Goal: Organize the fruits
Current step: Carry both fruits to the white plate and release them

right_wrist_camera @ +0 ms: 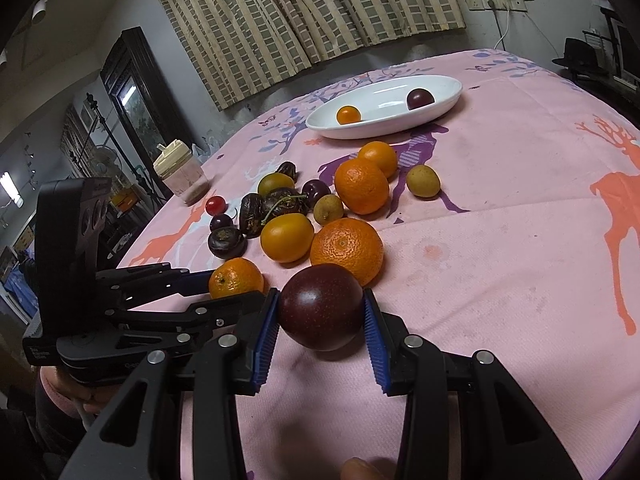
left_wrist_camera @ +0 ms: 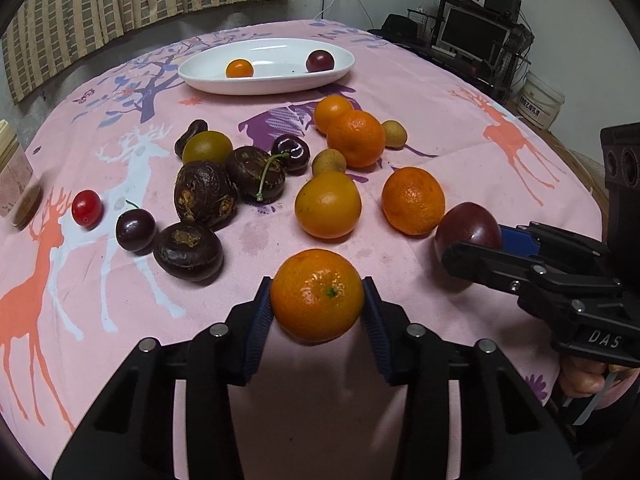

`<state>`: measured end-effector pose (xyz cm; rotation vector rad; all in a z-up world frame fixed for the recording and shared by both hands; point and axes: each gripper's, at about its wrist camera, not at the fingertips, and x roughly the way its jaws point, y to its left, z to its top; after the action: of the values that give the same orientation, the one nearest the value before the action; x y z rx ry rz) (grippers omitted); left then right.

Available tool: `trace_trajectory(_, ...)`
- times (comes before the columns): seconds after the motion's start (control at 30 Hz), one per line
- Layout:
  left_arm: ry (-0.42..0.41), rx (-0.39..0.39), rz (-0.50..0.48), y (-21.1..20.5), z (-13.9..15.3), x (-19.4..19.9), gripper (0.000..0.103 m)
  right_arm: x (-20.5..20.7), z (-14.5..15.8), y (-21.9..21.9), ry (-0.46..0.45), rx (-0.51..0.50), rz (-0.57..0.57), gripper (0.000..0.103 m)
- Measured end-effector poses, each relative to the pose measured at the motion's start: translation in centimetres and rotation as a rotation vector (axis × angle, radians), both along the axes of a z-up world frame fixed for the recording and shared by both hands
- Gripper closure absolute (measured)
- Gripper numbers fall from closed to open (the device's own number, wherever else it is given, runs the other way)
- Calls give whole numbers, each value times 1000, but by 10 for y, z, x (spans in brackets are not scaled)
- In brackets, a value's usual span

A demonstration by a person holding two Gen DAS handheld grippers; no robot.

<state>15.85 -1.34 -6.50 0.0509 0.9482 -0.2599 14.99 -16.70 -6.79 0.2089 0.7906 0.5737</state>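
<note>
Beyond scattered fruit, white dish (left_wrist_camera: 224, 82) holds two; fingers pinch mandarin (left_wrist_camera: 317, 295) and plum (right_wrist_camera: 321, 306).

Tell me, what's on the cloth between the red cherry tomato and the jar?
Nothing: in the left wrist view, only bare pink tablecloth lies between the cherry tomato and the jar.
</note>
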Motion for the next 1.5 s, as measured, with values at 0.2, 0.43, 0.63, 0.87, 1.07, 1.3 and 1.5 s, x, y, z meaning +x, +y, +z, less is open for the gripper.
trace_trajectory(0.2, -32, -91, 13, 19, 26, 4, 60, 6, 21, -1, -38, -22, 13, 63)
trace_trajectory(0.43, -120, -93, 53, 42, 82, 74, 60, 82, 74, 3, -144, -58, -57, 62)
trace_trajectory(0.63, -89, -51, 105, 54, 96, 198, 60, 201, 68, 32, -82, -165, -67, 62)
trace_trajectory(0.87, 24, 1, 151, 55, 60, 296, 60, 267, 37, 56, 4, -237, -27, 62)
trace_trajectory(1.07, 87, 4, 165, 57, 32, 325, 60, 277, 26, 60, 14, -262, -12, 61)
trace_trajectory(1.3, -9, 10, 207, 65, 62, 280, 10, 247, 49, 54, -54, -228, -28, 22)
trace_trajectory(1.5, -161, 70, 202, 61, 96, 178, 5, 168, 77, 35, -159, -176, -53, 4)
